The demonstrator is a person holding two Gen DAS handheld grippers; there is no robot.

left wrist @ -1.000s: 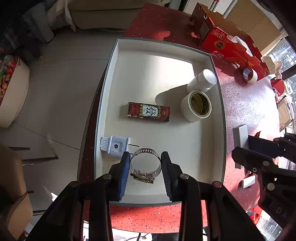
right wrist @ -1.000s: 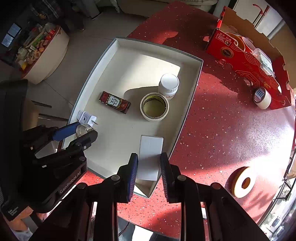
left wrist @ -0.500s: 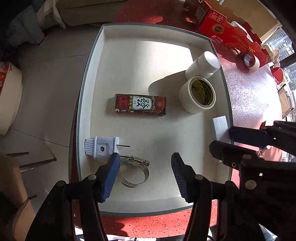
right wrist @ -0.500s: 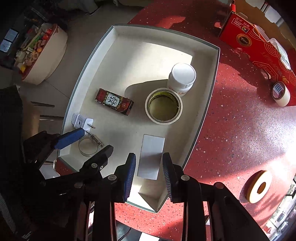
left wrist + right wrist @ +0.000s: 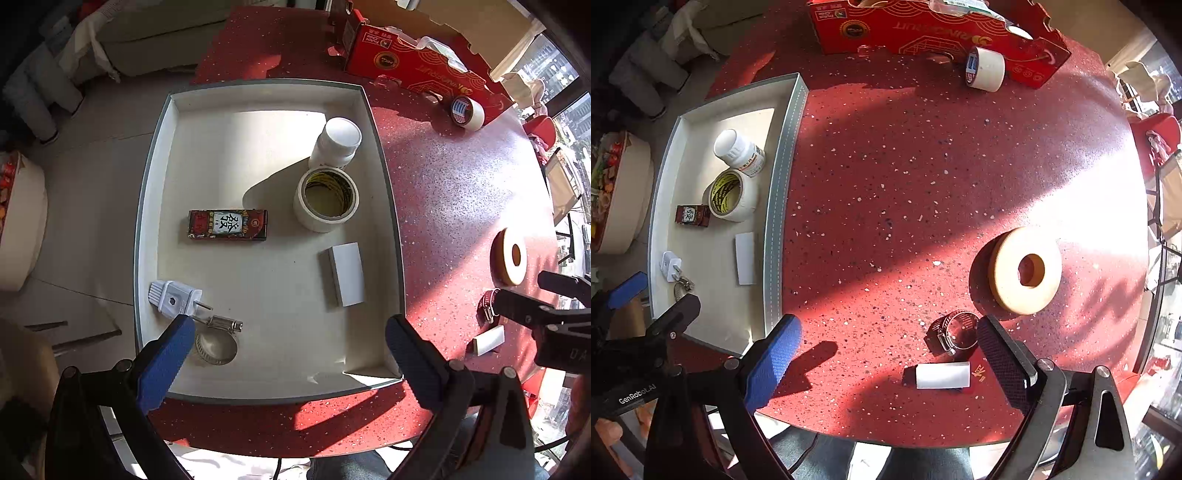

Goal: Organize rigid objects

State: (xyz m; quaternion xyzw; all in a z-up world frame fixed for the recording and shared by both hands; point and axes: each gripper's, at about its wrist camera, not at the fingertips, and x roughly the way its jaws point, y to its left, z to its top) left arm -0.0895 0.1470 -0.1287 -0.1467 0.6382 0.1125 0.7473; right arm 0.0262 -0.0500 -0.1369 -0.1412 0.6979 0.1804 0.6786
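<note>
Both my grippers, left gripper [image 5: 288, 354] and right gripper [image 5: 886, 354], have jaws spread, empty. Next pick looks like the hose clamp [image 5: 955, 334] near the right gripper, bound for the tray [image 5: 384, 177].

Hidden and cut-off parts

In the left wrist view, the left gripper's blue finger [image 5: 168, 360] covers the nine o'clock side of the hose clamp [image 5: 218, 341] in the tray [image 5: 147, 206]. A second clamp [image 5: 487, 304] at three o'clock is half behind the right gripper [image 5: 888, 356]. In the right wrist view, the red carton [image 5: 923, 26] is cropped at twelve o'clock, and the pill bottle [image 5: 738, 151] label is too small to read.
</note>
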